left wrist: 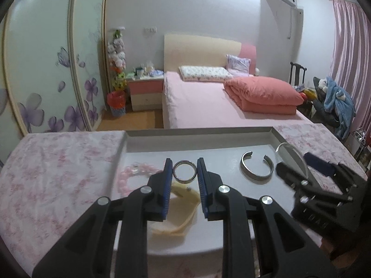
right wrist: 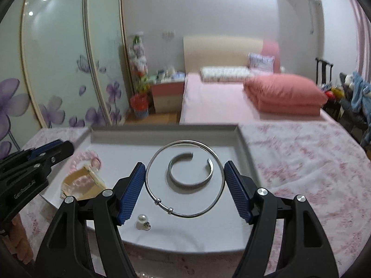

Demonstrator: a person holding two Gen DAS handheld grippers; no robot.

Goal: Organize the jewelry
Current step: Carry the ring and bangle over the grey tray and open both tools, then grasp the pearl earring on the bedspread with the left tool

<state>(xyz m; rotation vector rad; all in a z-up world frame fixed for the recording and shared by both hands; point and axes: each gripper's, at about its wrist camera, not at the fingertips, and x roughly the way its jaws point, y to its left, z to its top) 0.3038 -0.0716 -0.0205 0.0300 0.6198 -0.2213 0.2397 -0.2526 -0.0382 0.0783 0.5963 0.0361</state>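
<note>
My left gripper (left wrist: 184, 162) is shut on a small silver ring (left wrist: 185, 180), held upright between its blue pads above the grey tray (left wrist: 199, 132). My right gripper (right wrist: 184, 164) is shut on a large thin silver bangle (right wrist: 150, 192) with two small stoppers, also above the tray (right wrist: 162, 128). An open silver cuff (right wrist: 174, 176) lies flat in the tray, seen through the bangle. A pink bead bracelet (left wrist: 129, 177) and a cream box (left wrist: 185, 210) lie at the tray's left. A pearl earring (right wrist: 142, 219) rests near the front. The two grippers hang side by side.
The tray sits on a round table under a pink floral cloth (left wrist: 58, 173). Beyond the table are a pink bed (left wrist: 208, 102), a nightstand (left wrist: 145, 92), a red bin (left wrist: 116, 102), sliding wardrobe doors (left wrist: 46, 69) and a chair with clothes (left wrist: 334, 102).
</note>
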